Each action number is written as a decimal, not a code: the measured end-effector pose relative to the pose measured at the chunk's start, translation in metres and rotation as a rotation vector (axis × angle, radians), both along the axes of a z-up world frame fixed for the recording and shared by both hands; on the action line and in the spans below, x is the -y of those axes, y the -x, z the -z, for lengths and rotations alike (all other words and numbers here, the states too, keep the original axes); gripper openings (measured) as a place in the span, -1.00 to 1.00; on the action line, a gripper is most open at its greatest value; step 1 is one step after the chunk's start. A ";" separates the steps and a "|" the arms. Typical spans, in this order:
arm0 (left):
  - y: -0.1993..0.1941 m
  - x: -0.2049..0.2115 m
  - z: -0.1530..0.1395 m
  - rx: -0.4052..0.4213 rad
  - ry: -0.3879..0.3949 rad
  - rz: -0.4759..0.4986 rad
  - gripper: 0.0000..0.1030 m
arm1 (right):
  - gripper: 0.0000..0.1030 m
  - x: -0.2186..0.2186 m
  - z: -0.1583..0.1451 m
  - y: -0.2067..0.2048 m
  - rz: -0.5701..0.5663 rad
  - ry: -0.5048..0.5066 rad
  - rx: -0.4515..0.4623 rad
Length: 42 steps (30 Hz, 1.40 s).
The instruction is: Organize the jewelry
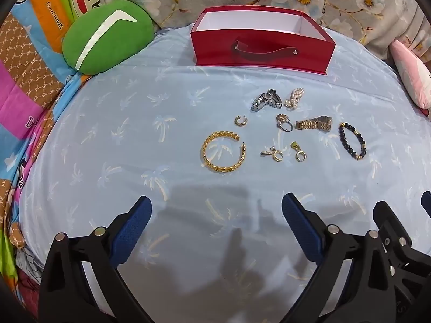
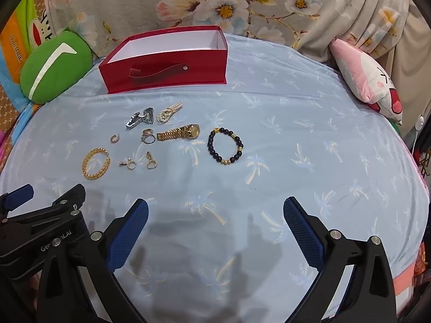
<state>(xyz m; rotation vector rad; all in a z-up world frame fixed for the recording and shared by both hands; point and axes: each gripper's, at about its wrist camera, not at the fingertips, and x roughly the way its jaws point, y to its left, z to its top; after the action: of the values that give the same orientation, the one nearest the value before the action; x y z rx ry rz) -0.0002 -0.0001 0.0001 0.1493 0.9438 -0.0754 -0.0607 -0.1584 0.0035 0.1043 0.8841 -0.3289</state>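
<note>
Several jewelry pieces lie spread on a light blue palm-print sheet. A gold braided bangle [image 1: 223, 151] [image 2: 95, 163] is leftmost, a black bead bracelet [image 1: 352, 140] [image 2: 225, 145] rightmost, a gold watch [image 1: 313, 123] [image 2: 179, 132] between them. A silver watch [image 1: 266, 100] [image 2: 140, 118], a pearl piece [image 1: 294, 98] [image 2: 168, 112] and small rings and earrings [image 1: 272, 154] [image 2: 140, 161] lie among them. An open red box [image 1: 262, 49] [image 2: 164, 66] with white inside stands behind. My left gripper [image 1: 216, 211] and right gripper [image 2: 215, 212] hover open and hold nothing, nearer than the jewelry.
A green cushion [image 1: 106, 36] [image 2: 52, 68] rests left of the box and a pink plush pillow [image 2: 367, 79] [image 1: 412, 75] at the right. Floral fabric [image 2: 242, 5] backs the bed. The left gripper's body [image 2: 40, 223] shows low left in the right wrist view.
</note>
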 end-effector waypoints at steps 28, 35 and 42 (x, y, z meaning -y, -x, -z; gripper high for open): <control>-0.002 0.001 -0.002 -0.004 -0.024 0.012 0.84 | 0.90 0.001 -0.002 0.001 0.003 -0.002 -0.004; -0.003 0.000 0.000 -0.009 -0.025 0.008 0.84 | 0.90 0.001 -0.001 0.001 0.005 -0.002 -0.004; -0.003 0.000 0.001 -0.005 -0.030 0.004 0.84 | 0.90 0.000 0.000 0.001 0.003 -0.003 -0.008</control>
<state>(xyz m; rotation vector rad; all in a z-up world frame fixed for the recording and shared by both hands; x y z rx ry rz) 0.0023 -0.0001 -0.0012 0.1782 0.9496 -0.0651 -0.0617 -0.1580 0.0035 0.1072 0.8921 -0.3305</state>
